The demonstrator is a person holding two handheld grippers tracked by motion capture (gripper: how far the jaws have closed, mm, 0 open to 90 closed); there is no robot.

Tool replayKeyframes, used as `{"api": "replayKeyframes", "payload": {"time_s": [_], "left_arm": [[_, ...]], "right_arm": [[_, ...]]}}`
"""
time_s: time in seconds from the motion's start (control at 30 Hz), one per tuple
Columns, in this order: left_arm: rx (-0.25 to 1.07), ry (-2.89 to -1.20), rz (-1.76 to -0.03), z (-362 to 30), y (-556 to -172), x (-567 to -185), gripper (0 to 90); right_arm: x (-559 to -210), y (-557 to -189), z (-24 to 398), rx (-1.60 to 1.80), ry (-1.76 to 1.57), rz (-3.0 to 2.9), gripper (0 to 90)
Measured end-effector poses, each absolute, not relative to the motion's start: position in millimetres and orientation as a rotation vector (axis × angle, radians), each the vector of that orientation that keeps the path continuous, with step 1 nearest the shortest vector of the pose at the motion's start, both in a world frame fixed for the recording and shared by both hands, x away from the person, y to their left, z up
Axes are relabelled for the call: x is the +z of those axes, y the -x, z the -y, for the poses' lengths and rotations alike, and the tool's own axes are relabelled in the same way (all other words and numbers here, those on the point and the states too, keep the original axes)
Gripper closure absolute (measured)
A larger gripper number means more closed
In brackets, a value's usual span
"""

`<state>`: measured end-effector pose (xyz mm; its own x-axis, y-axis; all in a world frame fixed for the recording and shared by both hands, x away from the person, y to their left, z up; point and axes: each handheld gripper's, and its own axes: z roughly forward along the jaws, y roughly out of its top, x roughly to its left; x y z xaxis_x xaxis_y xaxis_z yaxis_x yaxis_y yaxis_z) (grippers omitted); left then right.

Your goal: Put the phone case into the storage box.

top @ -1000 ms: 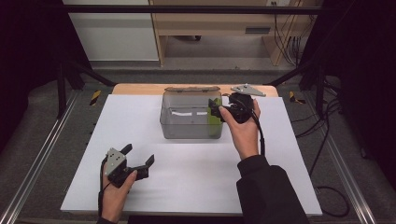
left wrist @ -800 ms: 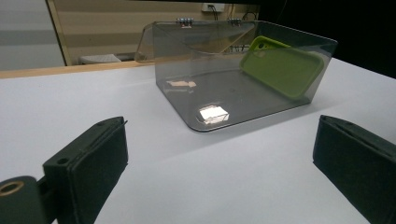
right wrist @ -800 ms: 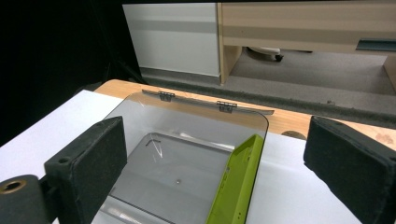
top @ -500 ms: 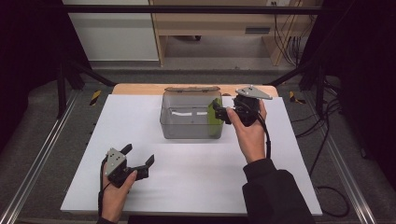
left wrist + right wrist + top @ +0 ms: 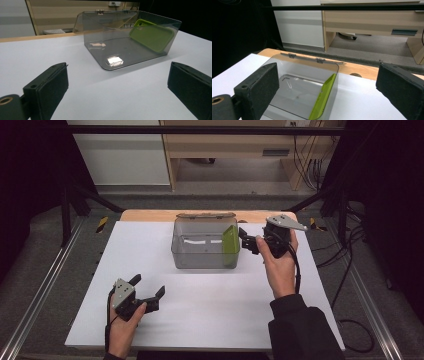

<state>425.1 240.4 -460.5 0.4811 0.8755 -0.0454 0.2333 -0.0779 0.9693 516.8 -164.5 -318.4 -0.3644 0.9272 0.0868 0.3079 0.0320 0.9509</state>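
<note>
A clear grey plastic box (image 5: 197, 257) stands at the back middle of the white table, its hinged lid folded open behind it. Inside, a green phone case (image 5: 230, 245) leans on edge against the right wall. My right gripper (image 5: 246, 241) hovers open just right of that wall, apart from it, with nothing between its jaws. Its own view looks down on the box (image 5: 287, 75) and the case (image 5: 324, 100). My left gripper (image 5: 148, 285) rests open near the front left and faces the box (image 5: 100, 32) and the case (image 5: 151, 35) from a distance.
A wooden board (image 5: 145, 215) lies along the table's far edge behind the box. Metal rails (image 5: 45, 285) run down both sides of the table, and cables (image 5: 345, 265) hang at the right. A wooden desk (image 5: 235, 140) stands beyond.
My right gripper has drawn back a little to the right, away from the box's right wall. The green case stays leaning inside. The left gripper has not moved.
</note>
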Motion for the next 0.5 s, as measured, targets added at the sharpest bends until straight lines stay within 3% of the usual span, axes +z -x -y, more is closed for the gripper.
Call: {"api": "replayKeyframes", "payload": {"time_s": [0.5], "left_arm": [[0.715, -1.559, -1.004, -260.5, -424.3, -455.8, 3.1]], "right_arm": [[-326.6, -508.6, 191.6, 1.356, -1.264, -1.7, 4.7]]}}
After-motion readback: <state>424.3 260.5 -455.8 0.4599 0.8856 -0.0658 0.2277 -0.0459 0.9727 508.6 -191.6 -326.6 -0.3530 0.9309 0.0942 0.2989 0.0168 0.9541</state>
